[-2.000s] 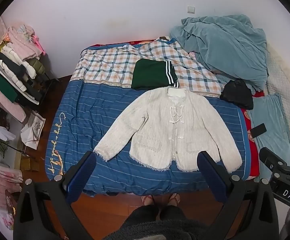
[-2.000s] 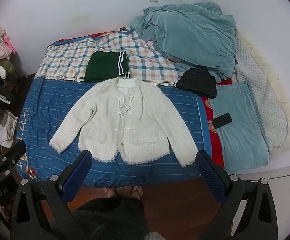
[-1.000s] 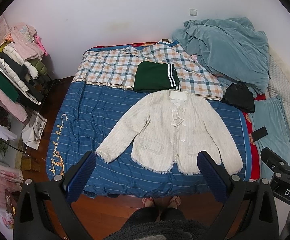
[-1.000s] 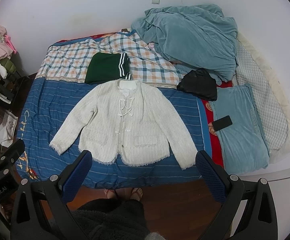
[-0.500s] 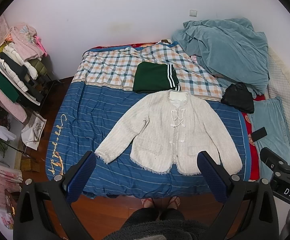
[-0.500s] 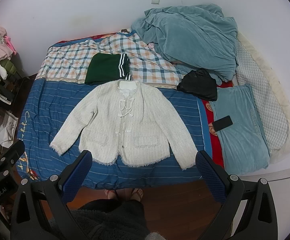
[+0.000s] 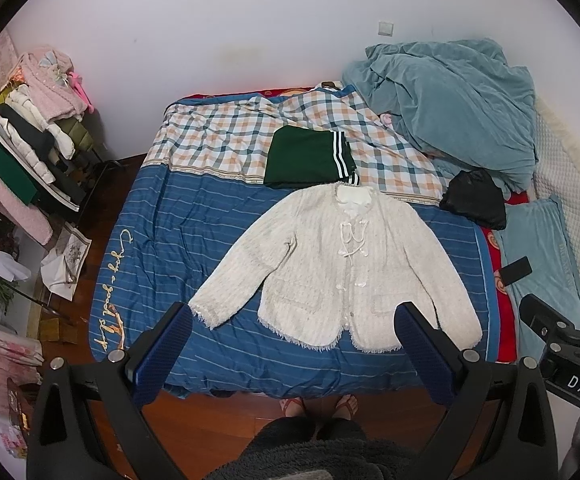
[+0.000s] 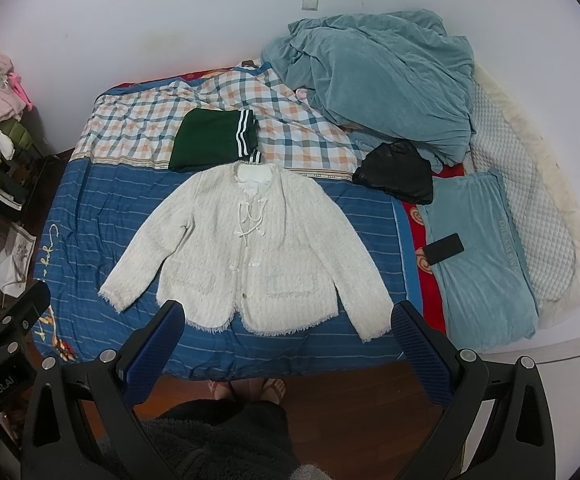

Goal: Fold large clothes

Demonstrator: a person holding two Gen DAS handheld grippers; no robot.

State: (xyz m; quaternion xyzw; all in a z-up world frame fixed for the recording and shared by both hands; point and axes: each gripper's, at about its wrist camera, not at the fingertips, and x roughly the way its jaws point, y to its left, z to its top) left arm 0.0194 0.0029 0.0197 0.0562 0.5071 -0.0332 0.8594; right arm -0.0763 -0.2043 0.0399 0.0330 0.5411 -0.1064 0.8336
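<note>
A cream tweed jacket point(image 7: 342, 268) point(image 8: 249, 248) lies spread flat, front up, on the blue striped bedspread point(image 7: 177, 236) point(image 8: 101, 208), both sleeves angled outward and the fringed hem toward me. Just beyond its collar sits a folded dark green garment with white stripes point(image 7: 306, 158) point(image 8: 209, 144). My left gripper point(image 7: 292, 322) is held high above the bed's near edge, open, nothing between its blue pads. My right gripper point(image 8: 285, 320) is likewise high over the jacket's hem, open and empty. Each gripper's body shows at the edge of the other's view.
A heap of teal blanket point(image 7: 450, 108) point(image 8: 378, 92) fills the bed's far right. A black bag point(image 7: 476, 200) point(image 8: 396, 178) and a dark phone point(image 7: 516, 271) point(image 8: 444, 249) lie right of the jacket. A loaded clothes rack point(image 7: 21, 144) stands left. A person's feet point(image 8: 245, 390) are on the wooden floor.
Both views have barely shifted; the bed and jacket drift slightly in the frame. The jacket lies unchanged and both grippers stay open.
</note>
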